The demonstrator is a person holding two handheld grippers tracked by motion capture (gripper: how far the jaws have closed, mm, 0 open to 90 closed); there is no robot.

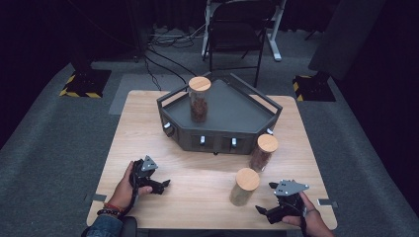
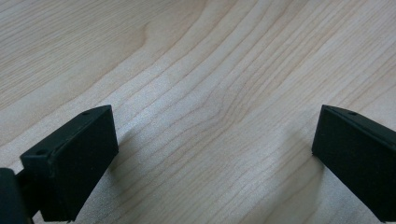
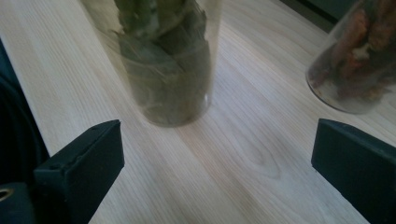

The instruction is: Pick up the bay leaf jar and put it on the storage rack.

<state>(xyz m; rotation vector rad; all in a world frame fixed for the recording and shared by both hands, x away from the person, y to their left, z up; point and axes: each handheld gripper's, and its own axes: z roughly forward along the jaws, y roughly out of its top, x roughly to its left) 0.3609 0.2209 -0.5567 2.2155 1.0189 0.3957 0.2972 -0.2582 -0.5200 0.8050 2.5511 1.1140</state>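
Three glass jars with round wooden lids are in the high view. One with brown contents stands on the dark angular tray. One with reddish pieces stands on the table just in front of the tray's right corner. The third, a jar of green leaves, stands nearer the front. My right gripper is open just right of the leaf jar, which lies ahead of its jaws, apart from them. My left gripper rests open over bare wood at the front left.
The wooden table carries the tray at its far middle; small knobs line the tray's front face. A folding chair stands beyond the table on grey carpet. A person's hands hold both grippers near the front edge.
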